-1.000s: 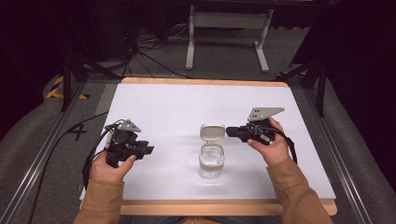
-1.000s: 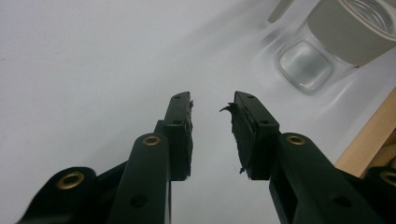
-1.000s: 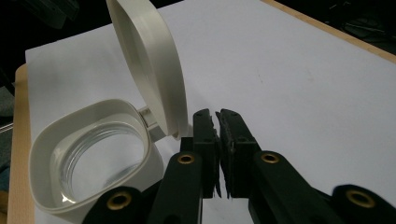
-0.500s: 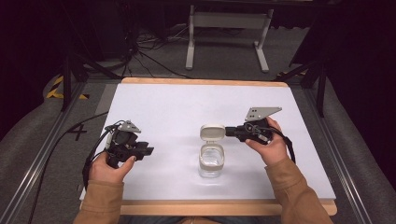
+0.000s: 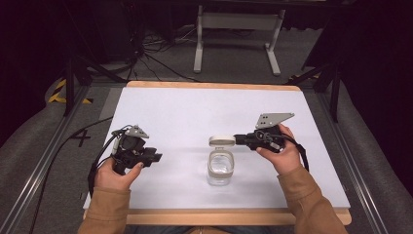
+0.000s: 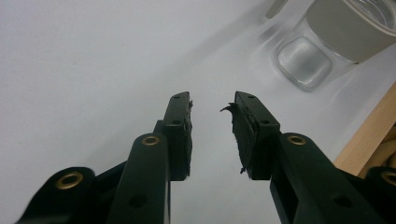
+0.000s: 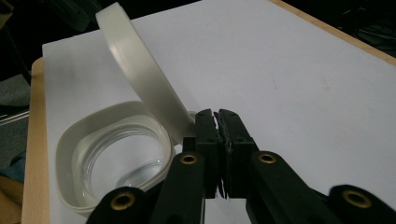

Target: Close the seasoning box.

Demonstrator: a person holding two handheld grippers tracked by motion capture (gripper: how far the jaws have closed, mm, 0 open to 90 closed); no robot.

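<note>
A square glass jar (image 5: 220, 168) with a cream collar stands on the white table, right of centre near the front. Its cream lid (image 5: 221, 141) is tipped up on edge at the jar's far side. My right gripper (image 5: 237, 140) points left, its tips at the lid's right edge. In the right gripper view the jaws of that gripper (image 7: 217, 114) are pressed together. The raised lid (image 7: 140, 70) leans against the left jaw's side above the open jar (image 7: 112, 154), and I see nothing between the pads. My left gripper (image 5: 157, 157) hovers at the front left, open and empty (image 6: 212, 105), the jar (image 6: 322, 42) beyond it.
The white sheet (image 5: 195, 112) covers a wooden-edged table (image 5: 214, 216). Cables trail off the table's left side from the left gripper. A metal stand (image 5: 238, 22) is on the floor behind the table.
</note>
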